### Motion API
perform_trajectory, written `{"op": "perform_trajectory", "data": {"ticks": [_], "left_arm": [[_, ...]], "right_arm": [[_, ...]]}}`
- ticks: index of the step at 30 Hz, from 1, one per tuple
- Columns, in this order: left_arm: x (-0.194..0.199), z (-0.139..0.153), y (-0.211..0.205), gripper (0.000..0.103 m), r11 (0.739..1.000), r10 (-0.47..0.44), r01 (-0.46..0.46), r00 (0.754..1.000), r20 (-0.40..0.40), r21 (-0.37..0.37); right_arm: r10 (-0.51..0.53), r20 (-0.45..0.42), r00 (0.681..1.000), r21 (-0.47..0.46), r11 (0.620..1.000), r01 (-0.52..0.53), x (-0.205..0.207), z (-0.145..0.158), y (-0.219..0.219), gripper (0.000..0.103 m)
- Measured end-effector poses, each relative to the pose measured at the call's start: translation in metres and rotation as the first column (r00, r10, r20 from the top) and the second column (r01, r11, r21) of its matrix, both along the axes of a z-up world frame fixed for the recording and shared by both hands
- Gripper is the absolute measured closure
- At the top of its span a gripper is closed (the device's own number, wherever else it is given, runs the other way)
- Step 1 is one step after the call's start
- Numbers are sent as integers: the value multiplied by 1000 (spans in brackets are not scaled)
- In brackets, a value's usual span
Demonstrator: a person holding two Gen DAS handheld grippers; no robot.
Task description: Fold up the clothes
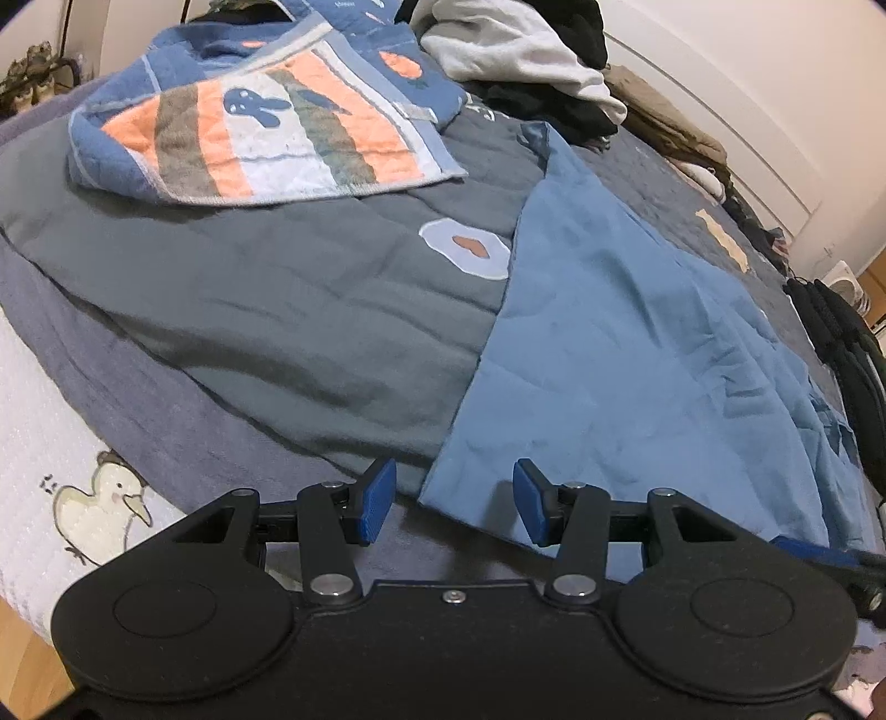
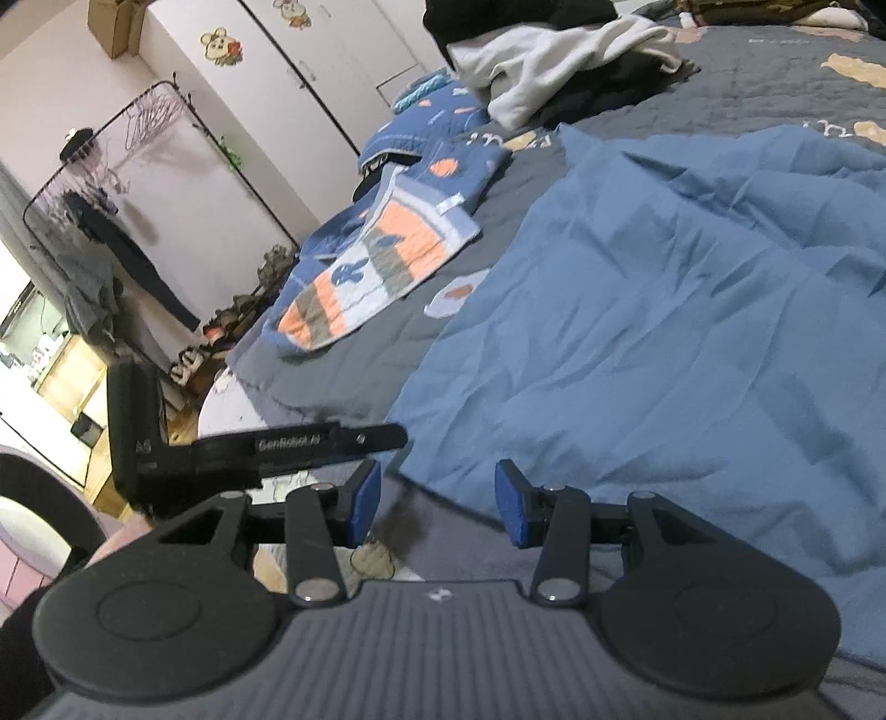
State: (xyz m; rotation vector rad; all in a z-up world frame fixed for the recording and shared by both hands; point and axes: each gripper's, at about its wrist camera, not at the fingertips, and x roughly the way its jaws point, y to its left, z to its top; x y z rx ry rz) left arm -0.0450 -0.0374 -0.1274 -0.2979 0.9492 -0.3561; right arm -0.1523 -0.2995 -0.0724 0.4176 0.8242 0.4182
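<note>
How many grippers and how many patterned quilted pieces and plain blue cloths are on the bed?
Black grippers with blue pads: 2 (left gripper, right gripper)
Orange-and-grey striped quilted piece with a blue bunny: 1
Plain light-blue cloth: 1
Total: 4

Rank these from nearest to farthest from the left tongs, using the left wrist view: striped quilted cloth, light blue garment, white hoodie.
1. light blue garment, its near edge just ahead of the left tongs.
2. striped quilted cloth, up left.
3. white hoodie, far top.

White lettering reading "GenRobot.AI" runs along the left hand-held gripper [image 2: 310, 443] (its black body also shows "AS").
</note>
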Motion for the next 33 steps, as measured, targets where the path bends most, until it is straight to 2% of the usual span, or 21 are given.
{"op": "perform_trajectory", "data": {"ticks": [2,4,6,9,15,18,24,33], "left_arm": [[0,-1,-1,60,1000,-14,14,1000,-8,-15],[0,-1,-3,70,999,-31,30,999,-10,-27],[0,0,-4,88,999,-38,38,999,-2,-37],[0,2,-1,98,999,-21,21,1000,1,-49],[0,12,16,100,994,30,-31,999,-15,-102],[-1,18,24,100,995,51,-51,999,-7,-88],[0,48,39,100,999,41,-41,998,43,12],[-10,67,64,100,985,40,-41,999,9,166]], "right_arm": [[10,-1,1000,-8,1000,-10,-1,-1,3,59],[12,1,1000,-9,1000,-12,-2,0,3,59],[6,1,1000,-7,1000,-6,-1,0,2,59],[-7,-1,1000,0,1000,7,-1,1,-1,59],[-11,-9,1000,12,1000,11,0,1,-3,59],[-10,-11,1000,13,1000,10,2,1,-4,59],[-14,-8,1000,38,999,14,1,4,-8,59],[-1,-19,1000,39,999,2,1,4,-6,59]]}}
